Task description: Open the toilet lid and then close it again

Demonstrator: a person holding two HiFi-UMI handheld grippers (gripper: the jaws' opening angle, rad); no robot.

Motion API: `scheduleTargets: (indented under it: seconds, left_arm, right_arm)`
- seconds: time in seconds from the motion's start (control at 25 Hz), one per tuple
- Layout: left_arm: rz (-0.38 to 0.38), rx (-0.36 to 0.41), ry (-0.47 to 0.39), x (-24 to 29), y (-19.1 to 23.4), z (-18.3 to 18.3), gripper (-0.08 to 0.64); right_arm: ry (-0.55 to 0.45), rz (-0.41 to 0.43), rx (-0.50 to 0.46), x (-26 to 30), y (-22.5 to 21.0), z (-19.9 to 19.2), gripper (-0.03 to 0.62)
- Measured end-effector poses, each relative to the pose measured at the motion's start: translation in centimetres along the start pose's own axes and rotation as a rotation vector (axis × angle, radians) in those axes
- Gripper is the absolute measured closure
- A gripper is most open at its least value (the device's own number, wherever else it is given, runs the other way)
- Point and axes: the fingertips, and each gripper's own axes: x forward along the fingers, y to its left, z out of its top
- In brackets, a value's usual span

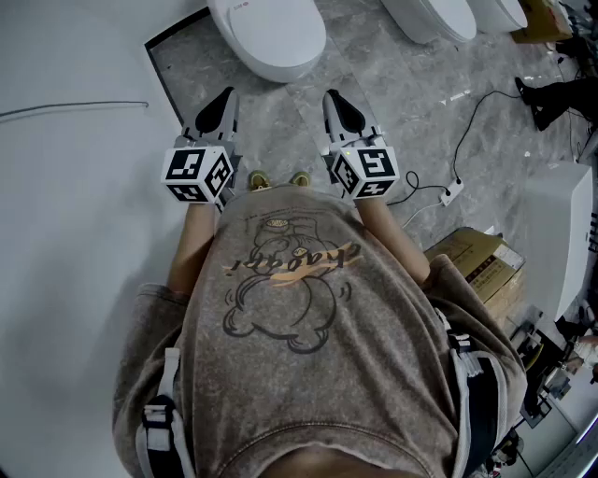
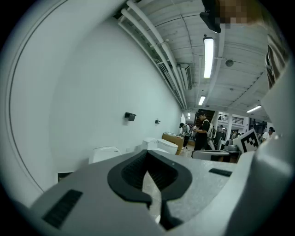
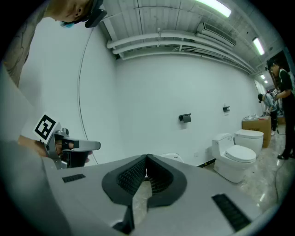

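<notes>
**Both hand-held grippers closed and empty in front of a shut toilet**

In the head view the toilet (image 1: 271, 42) is cut off by the top edge. Only the front of its bowl shows, with the toilet lid (image 1: 266, 21) lying down on it. The person's shirt fills the lower half of that view and hides the legs, so only two shoe tips (image 1: 260, 179) peek out.

The left hand-held gripper (image 1: 222, 96) and the right hand-held gripper (image 1: 334, 98) are held side by side, near the toilet but apart from it. Each gripper view shows its jaw tips meeting with nothing between them; only floor shows through the slit lower down.

From the left gripper view the toilet appears as a white shape off to the left of the jaws. In the right gripper view just a sliver of it rises behind the jaw tips.

Only the gripper views show the room. They take in a white wall (image 3: 152, 101) with a small dark fitting (image 3: 185, 118) and two more toilets (image 3: 235, 156) along it. Overhead are ceiling pipes (image 3: 175, 39) and strip lights (image 2: 208, 50), and people (image 2: 202, 131) stand in the distance, too small to make out.

The head view alone shows the grey marbled floor (image 1: 280, 131), a cable (image 1: 467, 131) trailing over it and a cardboard box (image 1: 481, 261) at the right.
</notes>
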Motion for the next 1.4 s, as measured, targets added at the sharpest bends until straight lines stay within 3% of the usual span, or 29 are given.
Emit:
scheduleTargets:
  seconds: [0.28,0.48,0.92,1.16,1.4]
  left_arm:
    - [0.016,-0.036,0.016,1.5,0.0,-1.7,0.552]
    - [0.015,-0.019,0.043,4.2,0.8,-2.5,0.552]
    - [-0.060,-0.052,0.096,14.6,8.7,-5.3,0.552]
    - [-0.079,-0.071,0.152,20.4,13.4,-10.0,0.552]
    - [-0.090,-0.097,0.234,24.9,16.9,-17.8,0.552]
  right_arm:
    - [-0.003,0.066,0.025,0.2,-0.9,-1.1,0.566]
    - [0.028,0.072,0.056,2.5,-2.5,-2.9,0.566]
    - [0.106,0.011,0.084,14.3,-5.8,-7.0,0.566]
    - [0.154,-0.004,0.098,20.9,-8.8,-11.5,0.566]
    - [0.216,-0.001,0.107,25.5,-11.5,-19.1,0.566]
